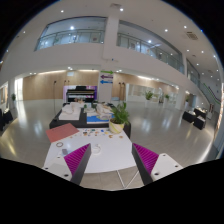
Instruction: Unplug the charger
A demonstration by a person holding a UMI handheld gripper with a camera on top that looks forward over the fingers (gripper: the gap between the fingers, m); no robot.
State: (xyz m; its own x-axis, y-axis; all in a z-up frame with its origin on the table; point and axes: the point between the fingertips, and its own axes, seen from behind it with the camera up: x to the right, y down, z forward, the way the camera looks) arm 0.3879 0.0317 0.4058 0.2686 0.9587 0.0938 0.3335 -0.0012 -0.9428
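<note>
My gripper [112, 165] is open and empty, and its two fingers with magenta pads [78, 158] stand wide apart over the near edge of a white table [108, 160]. Only bare tabletop lies between the fingers. Small items lie scattered on the table beyond the fingers, among them a small white ring-shaped thing [92, 148] just ahead of the left finger. I cannot make out a charger or a socket among them.
A salmon-coloured flat sheet [62, 131] lies at the table's far left and a potted green plant [119, 117] stands at its far right. Beyond is a large hall with a shiny floor [170, 125], a dark piano-like unit [80, 96] and an upper balcony.
</note>
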